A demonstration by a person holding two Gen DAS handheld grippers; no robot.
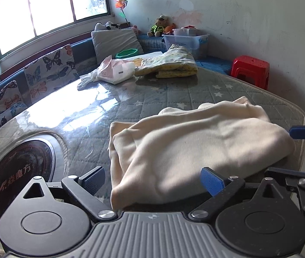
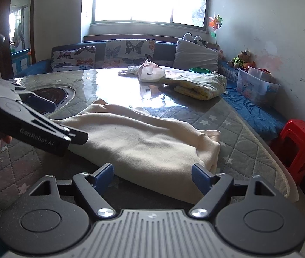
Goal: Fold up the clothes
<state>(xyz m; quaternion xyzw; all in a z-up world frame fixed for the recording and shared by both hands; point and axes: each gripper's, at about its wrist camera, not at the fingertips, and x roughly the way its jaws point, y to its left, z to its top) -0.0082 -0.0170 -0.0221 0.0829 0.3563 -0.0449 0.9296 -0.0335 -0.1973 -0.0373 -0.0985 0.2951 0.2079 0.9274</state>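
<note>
A cream garment (image 1: pixel 195 142) lies folded into a thick bundle on the quilted, star-patterned table cover (image 1: pixel 174 90), near the table's right edge. My left gripper (image 1: pixel 153 179) stands open at the bundle's near left corner; the cloth lies between its blue pads without being pinched. In the right wrist view the same garment (image 2: pixel 141 142) stretches across the middle. My right gripper (image 2: pixel 152 176) is open over its near edge, with nothing clamped. The left gripper's fingers (image 2: pixel 42 105) reach in from the left over the garment's left end.
A folded yellow blanket (image 1: pixel 169 64) and a white plastic bag (image 1: pixel 115 71) lie at the table's far side. A round dark cooktop (image 1: pixel 21 176) is set into the table at left. A red stool (image 1: pixel 251 68) and a clear bin (image 1: pixel 186 40) stand near the wall.
</note>
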